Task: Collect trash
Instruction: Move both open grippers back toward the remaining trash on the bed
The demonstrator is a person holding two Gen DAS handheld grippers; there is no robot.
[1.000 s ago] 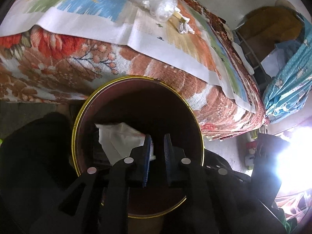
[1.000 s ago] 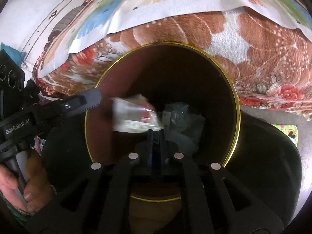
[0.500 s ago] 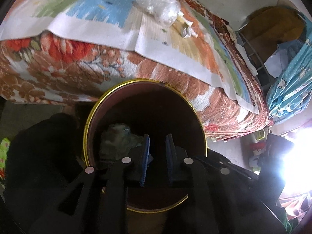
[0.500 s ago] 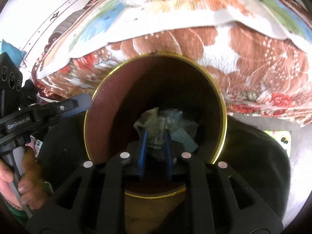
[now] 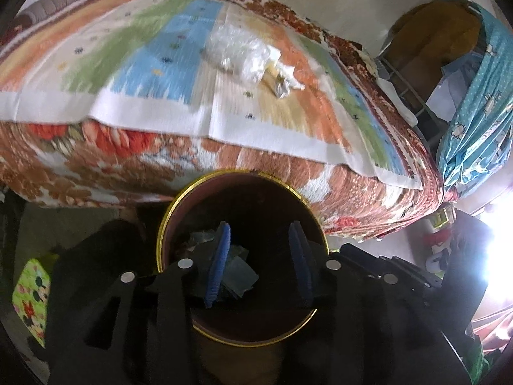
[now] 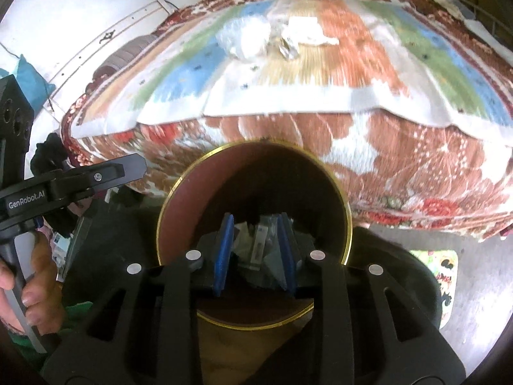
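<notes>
- Left wrist view: the left gripper point(image 5: 259, 256) hangs over the gold-rimmed bin point(image 5: 179, 199), jaws just opened wide, nothing between the pads; scraps point(image 5: 239, 274) lie at the bin's bottom. A clear plastic bag point(image 5: 239, 56) and crumpled paper point(image 5: 283, 81) sit together on the striped bedspread point(image 5: 160, 64).
- Right wrist view: the right gripper point(image 6: 255, 252) is above the same bin point(image 6: 173, 202), jaws just parted narrowly, empty, wrappers point(image 6: 259, 247) below. A hand point(image 6: 29, 285) grips the other tool's handle at left.

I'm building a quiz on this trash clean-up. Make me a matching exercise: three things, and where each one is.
Things:
1. clear plastic bag
2. trash bin
3. crumpled wrappers

Places:
A. on the floor against the bed
B. at the bottom of the bin
C. on top of the striped bedspread

Pairs: 1-C, 2-A, 3-B
</notes>
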